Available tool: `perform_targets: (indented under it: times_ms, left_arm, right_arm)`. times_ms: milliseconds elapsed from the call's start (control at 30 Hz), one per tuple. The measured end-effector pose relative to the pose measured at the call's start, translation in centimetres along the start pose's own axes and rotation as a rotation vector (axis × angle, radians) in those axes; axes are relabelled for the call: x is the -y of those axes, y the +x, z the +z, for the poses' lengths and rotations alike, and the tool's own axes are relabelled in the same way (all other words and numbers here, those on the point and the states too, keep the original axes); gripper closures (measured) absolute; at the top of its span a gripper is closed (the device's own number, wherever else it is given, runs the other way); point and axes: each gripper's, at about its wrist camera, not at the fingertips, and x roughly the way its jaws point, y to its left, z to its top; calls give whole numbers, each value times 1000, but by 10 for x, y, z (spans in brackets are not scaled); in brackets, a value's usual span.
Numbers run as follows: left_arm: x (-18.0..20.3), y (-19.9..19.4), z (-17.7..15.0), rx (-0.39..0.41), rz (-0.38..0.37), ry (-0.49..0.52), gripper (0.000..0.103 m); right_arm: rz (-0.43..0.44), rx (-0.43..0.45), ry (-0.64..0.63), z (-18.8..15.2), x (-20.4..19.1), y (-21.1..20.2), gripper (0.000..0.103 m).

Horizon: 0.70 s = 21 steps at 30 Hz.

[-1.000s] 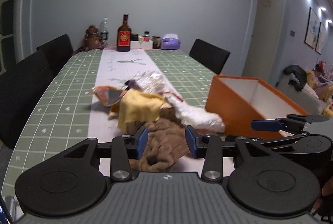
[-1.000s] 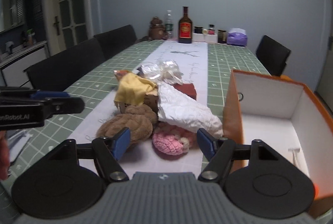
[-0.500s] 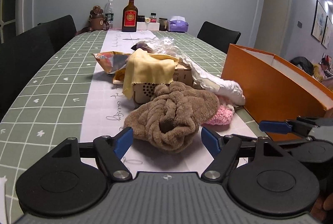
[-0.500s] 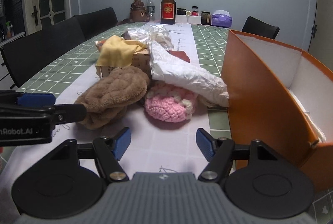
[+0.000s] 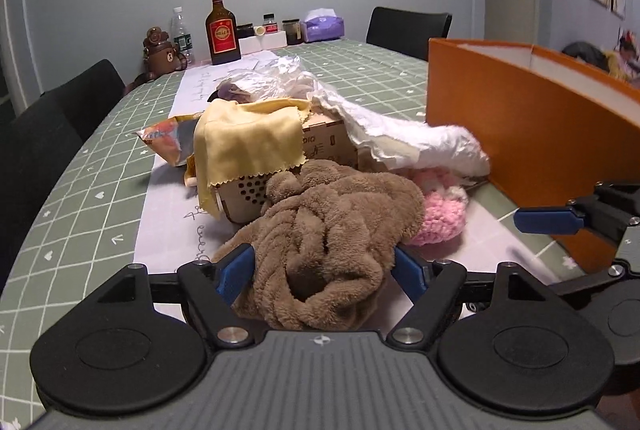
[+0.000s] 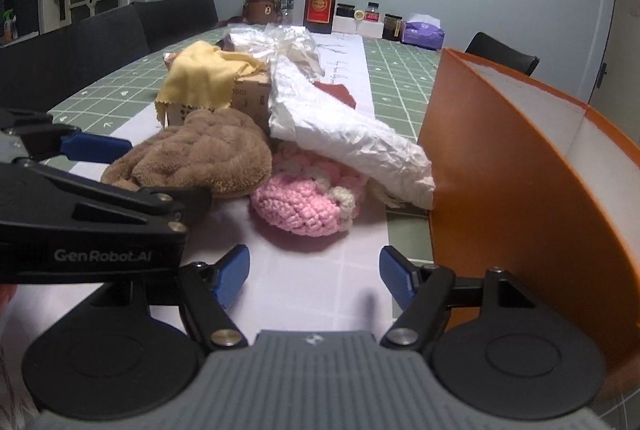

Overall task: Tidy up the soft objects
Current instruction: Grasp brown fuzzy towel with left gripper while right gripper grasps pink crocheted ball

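Observation:
A brown plush cloth (image 5: 336,230) lies bunched at the near end of a pile on the table runner. My left gripper (image 5: 322,262) is open wide, and the cloth's near folds sit between its blue pads. To its right lies a pink crocheted piece (image 6: 304,202), partly under a crumpled white cloth (image 6: 348,138). My right gripper (image 6: 314,266) hovers low just short of the pink piece, its jaws opening slightly with nothing between them. A yellow cloth (image 5: 248,146) drapes over a small wooden box (image 5: 328,146). An orange box (image 6: 500,170) with a white inside stands open at the right.
A clear plastic bag (image 5: 272,78) and a snack packet (image 5: 168,138) lie behind the pile. At the table's far end stand a brown bottle (image 5: 222,30), a bear figure (image 5: 160,48), jars and a purple tissue box (image 5: 322,28). Black chairs (image 5: 408,30) line both sides.
Both grippers have sunk toward the table and closer to the pile. The left jaws have spread wide and now straddle the brown cloth. The right jaws look about the same width.

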Motion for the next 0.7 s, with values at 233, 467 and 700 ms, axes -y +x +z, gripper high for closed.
perform_targets:
  times_ms: [233, 467, 700]
  left_arm:
    - [5, 15, -1, -28, 58, 18, 25]
    - [-3, -1, -6, -2, 88, -2, 43]
    - [-35, -20, -1, -44, 143, -164, 43]
  right_arm:
    - [26, -17, -10, -3, 0, 10, 29]
    - [46, -17, -8, 2, 3, 9, 29]
    - [40, -12, 32, 20, 0, 22, 22]
